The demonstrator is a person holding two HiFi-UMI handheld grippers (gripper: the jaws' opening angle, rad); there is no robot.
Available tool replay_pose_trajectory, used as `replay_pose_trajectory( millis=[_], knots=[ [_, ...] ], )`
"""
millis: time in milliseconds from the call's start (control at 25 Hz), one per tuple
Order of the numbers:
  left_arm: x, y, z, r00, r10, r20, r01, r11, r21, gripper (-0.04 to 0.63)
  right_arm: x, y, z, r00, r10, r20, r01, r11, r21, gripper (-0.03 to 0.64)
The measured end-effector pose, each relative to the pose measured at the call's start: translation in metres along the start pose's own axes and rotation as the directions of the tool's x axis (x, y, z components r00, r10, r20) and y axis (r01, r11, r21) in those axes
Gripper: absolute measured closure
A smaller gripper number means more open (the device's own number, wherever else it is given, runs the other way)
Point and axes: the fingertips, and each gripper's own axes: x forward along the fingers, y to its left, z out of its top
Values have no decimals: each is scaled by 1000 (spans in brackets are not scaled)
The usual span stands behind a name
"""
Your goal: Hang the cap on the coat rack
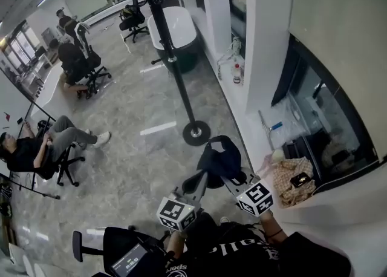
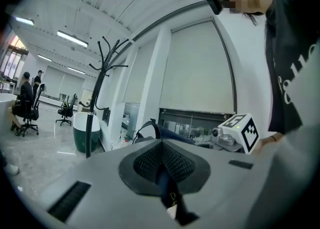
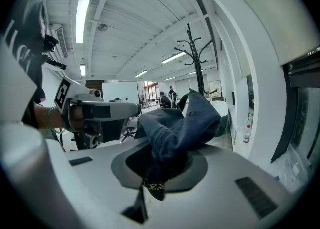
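Navy cap (image 1: pixel 221 158): held aloft between 2 grippers, well apart from the black coat rack (image 1: pixel 172 58) standing upright. Left gripper (image 2: pixel 162 165): jaws pinched together on cap's thin edge. Right gripper (image 3: pixel 160 165): jaws clamped on bunched cap fabric.

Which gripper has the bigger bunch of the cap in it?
The right gripper: a thick wad of the cap fills its fingers; the left gripper pinches just an edge.

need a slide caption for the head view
Dark blue cap pinched by left gripper and right gripper, short of the black coat rack
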Motion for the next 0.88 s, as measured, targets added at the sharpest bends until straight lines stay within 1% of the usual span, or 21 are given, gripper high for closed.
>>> replay_pose_trajectory(
  millis=[200,400,520,680,880],
  knots=[
    [4,15,0,1000,20,-5,-20,1000,-7,597,15,-5,0,1000,19,1,-19,1000,11,574],
    [19,48,-1,1000,21,-18,-21,1000,-9,597,41,-20,3,1000,14,-12,-13,1000,14,574],
    [30,77,10,1000,17,-13,-17,1000,-14,598,65,-34,12,1000,-6,-20,6,1000,12,574],
    [47,123,22,1000,-9,-16,9,1000,-11,598,103,-54,32,999,-45,-21,45,999,9,574],
    [55,188,41,999,-34,12,34,999,0,597,159,-73,54,996,-88,-23,89,996,21,574]
  ],
)
